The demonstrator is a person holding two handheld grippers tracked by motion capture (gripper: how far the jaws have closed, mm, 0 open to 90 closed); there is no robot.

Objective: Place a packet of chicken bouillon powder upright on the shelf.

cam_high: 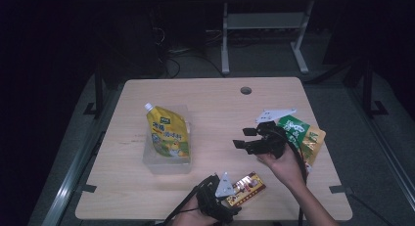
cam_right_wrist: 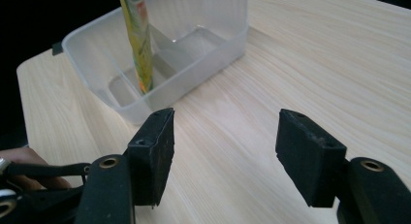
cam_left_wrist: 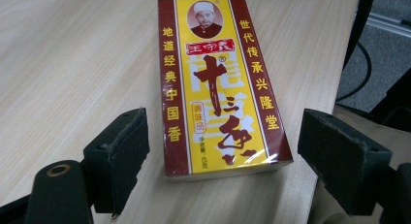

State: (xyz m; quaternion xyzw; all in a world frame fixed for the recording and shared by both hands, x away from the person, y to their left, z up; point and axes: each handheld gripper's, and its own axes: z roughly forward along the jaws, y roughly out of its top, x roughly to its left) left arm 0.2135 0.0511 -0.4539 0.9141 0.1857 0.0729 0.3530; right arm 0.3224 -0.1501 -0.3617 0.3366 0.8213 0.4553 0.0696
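While the pale wooden worktop (cam_high: 210, 96) is seen from the high view, a clear plastic tub (cam_high: 166, 160) is found on its left half, and a yellow spouted pouch (cam_high: 167, 132) is stood upright inside it, its white cap at the upper left. From the right gripper view the same tub (cam_right_wrist: 203, 35) is seen beyond the jaws, with the pouch (cam_right_wrist: 138, 40) shown edge-on against its inner divider.

Near the front edge, at the middle, the left gripper (cam_high: 215, 196) is held low in a hand, a grey three-cornered plate on its top. Just to its right a red and yellow seasoning box (cam_high: 247, 188) is laid flat on the worktop, close to the front edge. In the left gripper view this box (cam_left_wrist: 220, 88) is seen lying lengthwise between the two black jaws, which are spread wide apart; a gap is left on either side, so the box is not touched by either pad.

Further right, the right gripper (cam_high: 247, 138) is held above the worktop by a hand (cam_high: 284, 162), pointed toward the tub. Its jaws are seen parted in the right gripper view, with bare wood between them and nothing gripped. Beside that hand, at the right edge, a green and orange packet (cam_high: 306, 135) is laid flat, partly covered by the gripper.
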